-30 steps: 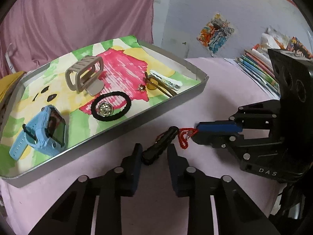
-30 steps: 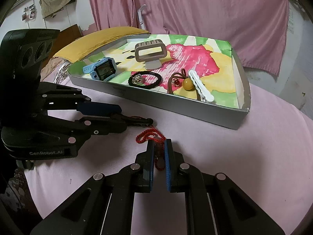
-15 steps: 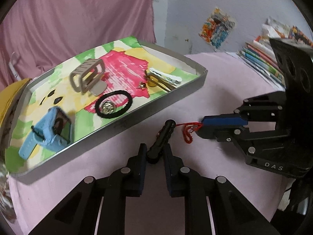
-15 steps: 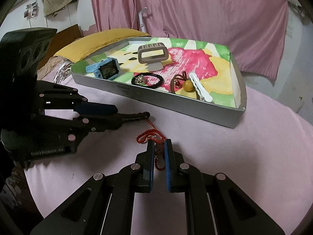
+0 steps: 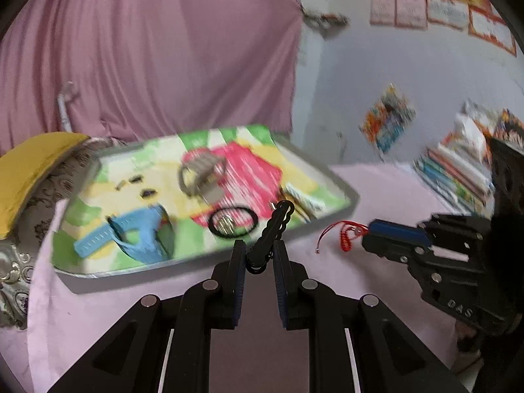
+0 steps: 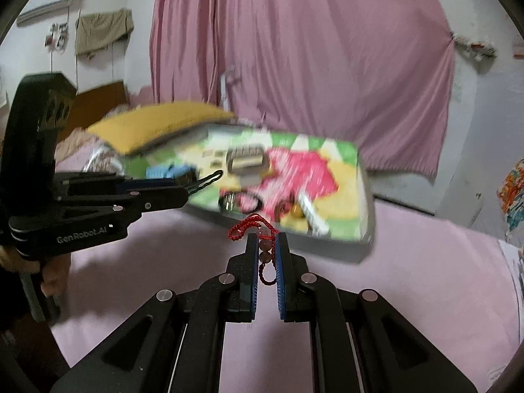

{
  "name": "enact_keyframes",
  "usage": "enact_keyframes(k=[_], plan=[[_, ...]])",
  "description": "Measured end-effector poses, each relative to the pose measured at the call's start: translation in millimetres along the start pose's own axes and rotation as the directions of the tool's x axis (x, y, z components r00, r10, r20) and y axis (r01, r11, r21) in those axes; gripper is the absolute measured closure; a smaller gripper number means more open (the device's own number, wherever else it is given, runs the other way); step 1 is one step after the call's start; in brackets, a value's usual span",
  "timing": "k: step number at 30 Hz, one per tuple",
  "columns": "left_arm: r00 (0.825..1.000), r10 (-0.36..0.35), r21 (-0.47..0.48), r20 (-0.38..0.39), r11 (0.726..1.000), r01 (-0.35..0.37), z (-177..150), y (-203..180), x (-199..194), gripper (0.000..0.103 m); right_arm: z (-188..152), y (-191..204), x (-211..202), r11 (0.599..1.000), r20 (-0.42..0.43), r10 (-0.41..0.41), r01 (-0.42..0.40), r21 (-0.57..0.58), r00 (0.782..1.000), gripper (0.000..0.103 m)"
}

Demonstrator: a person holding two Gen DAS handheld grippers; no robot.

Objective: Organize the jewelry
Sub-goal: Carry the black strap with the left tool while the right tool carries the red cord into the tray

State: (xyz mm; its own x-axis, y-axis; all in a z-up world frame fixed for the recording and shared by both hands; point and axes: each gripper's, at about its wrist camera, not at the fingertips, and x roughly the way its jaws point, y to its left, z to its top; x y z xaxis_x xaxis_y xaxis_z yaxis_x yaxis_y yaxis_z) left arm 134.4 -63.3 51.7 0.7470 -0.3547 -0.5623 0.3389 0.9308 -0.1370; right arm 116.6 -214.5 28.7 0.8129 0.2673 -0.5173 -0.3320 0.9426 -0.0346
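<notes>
Two pieces mid-air, neither in the tray yet. Left gripper (image 5: 259, 255) fingers nearly shut on a black beaded bracelet (image 5: 273, 229), sticking out stiff toward 12 o'clock over the tray's near rim. Right gripper (image 6: 266, 252) fingers pinched almost closed on a red cord bracelet (image 6: 250, 227) with a couple of brownish beads, red loop flopping out toward 11 o'clock.

Already sitting in the tray (image 5: 352, 196): blue smartwatch (image 5: 137, 234) around 9 o'clock, taupe claw clip (image 5: 201, 173) near the middle, black hair tie (image 5: 233, 222) with a shiny charm at the front, white hair clip (image 6: 312, 211) plus a brown tie over at 3 o'clock. Pretty blurry though.

Nothing else visible on the pink bed cover. Looks mostly done; just these two to drop in.
</notes>
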Motion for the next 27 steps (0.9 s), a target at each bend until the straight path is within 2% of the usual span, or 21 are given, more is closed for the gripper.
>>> enact_keyframes(k=[5, 8, 12, 15, 19, 27], plan=[[0.989, 0.076, -0.054, 0.125, 0.996, -0.069, 13.7, 2.2, -11.3, 0.087, 12.2, -1.4, -13.8, 0.998, 0.148, -0.039, 0.030, 0.060, 0.988, 0.094], [0.972, 0.121, -0.097, 0.201, 0.990, -0.103, 20.9, 4.8, -15.6, 0.087, 18.7, -4.3, -16.1, 0.993, 0.228, -0.057, 0.033, 0.110, 0.972, 0.094], [0.940, 0.175, -0.125, 0.293, 0.982, -0.144, 28.2, 6.7, -18.8, 0.087, 25.8, -8.7, -12.7, 0.987, 0.309, -0.073, 0.024, 0.158, 0.948, 0.094], [0.924, 0.211, -0.113, 0.320, 0.977, -0.183, 33.3, 6.7, -14.1, 0.087, 30.1, -9.2, -5.5, 0.986, 0.322, -0.085, 0.032, 0.164, 0.943, 0.094], [0.912, 0.238, -0.114, 0.334, 0.971, -0.212, 33.1, 9.5, -6.2, 0.087, 34.4, -10.0, 7.6, 0.984, 0.325, -0.099, 0.045, 0.170, 0.940, 0.094], [0.917, 0.250, -0.114, 0.310, 0.968, -0.225, 31.5, 10.9, 7.1, 0.087, 36.7, -11.0, 32.6, 0.983, 0.281, -0.090, 0.040, 0.177, 0.955, 0.094]])
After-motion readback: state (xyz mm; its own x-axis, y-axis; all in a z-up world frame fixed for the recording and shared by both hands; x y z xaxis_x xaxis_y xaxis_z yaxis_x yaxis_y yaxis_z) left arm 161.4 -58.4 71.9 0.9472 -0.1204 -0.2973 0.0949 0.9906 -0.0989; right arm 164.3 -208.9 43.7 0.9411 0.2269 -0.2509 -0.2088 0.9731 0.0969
